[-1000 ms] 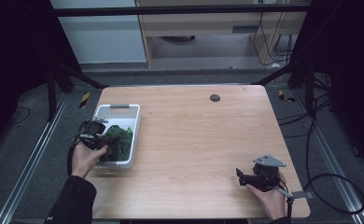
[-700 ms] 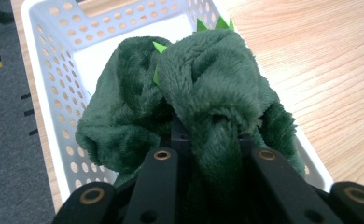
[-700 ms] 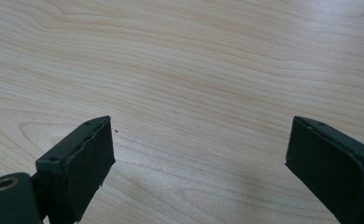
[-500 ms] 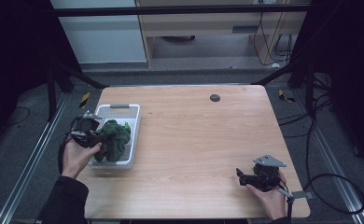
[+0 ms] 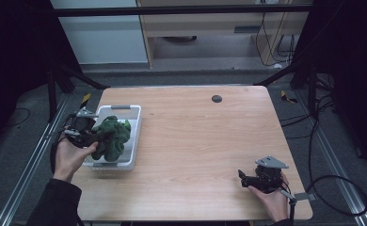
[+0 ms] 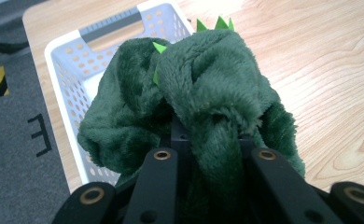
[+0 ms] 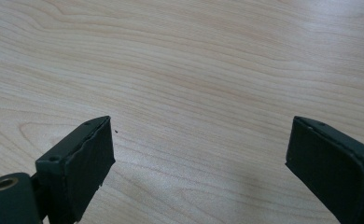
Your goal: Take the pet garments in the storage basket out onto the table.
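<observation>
A dark green plush toy [image 5: 111,138] with bright green spikes hangs above a white perforated basket [image 5: 133,136] at the table's left side. My left gripper [image 5: 93,136] is shut on the plush toy [image 6: 203,102], whose fabric bunches between the two jaws; the basket [image 6: 73,84] lies below and behind it. My right gripper [image 5: 243,179] rests low over the wood near the front right corner of the table. Its jaws stand wide apart over bare wood, with my right gripper [image 7: 199,154] holding nothing.
The wooden table [image 5: 205,141] has a small dark round disc [image 5: 216,98] near its far edge. Metal rails and trailing cables run along the floor on both sides. A yellow-and-black striped marker [image 6: 1,80] lies on the grey floor left of the basket.
My left gripper has lifted the plush toy up out of the basket and drawn back toward the left edge. The right gripper has stayed where it was.
</observation>
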Demonstrator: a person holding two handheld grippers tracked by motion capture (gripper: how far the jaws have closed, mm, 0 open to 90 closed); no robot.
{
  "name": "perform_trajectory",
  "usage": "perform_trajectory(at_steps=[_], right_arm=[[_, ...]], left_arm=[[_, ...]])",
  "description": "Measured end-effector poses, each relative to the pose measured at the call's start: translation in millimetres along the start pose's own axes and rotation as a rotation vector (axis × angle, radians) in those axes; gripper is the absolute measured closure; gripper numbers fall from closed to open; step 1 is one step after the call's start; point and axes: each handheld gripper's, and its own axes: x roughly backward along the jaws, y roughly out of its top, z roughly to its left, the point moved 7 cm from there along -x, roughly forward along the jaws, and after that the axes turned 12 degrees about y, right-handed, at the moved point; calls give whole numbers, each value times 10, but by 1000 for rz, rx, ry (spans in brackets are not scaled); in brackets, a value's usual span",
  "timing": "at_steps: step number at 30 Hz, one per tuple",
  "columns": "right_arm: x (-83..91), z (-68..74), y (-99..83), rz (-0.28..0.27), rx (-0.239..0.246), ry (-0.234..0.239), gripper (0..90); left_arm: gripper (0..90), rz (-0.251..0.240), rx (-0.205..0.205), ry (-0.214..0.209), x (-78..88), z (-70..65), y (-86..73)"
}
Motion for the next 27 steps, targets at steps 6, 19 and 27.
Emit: perform_trajectory(at_steps=[6, 19, 27], right_arm=[[5, 1, 2, -4, -6, 0, 76], [28, -17, 19, -23, 4, -9, 69], [33, -29, 29, -30, 17, -18, 65]], left_arm=[[785, -21, -23, -12, 128, -45, 81], [784, -61, -93, -52, 285, -304, 219], [785, -71, -137, -69, 350, -436, 317]])
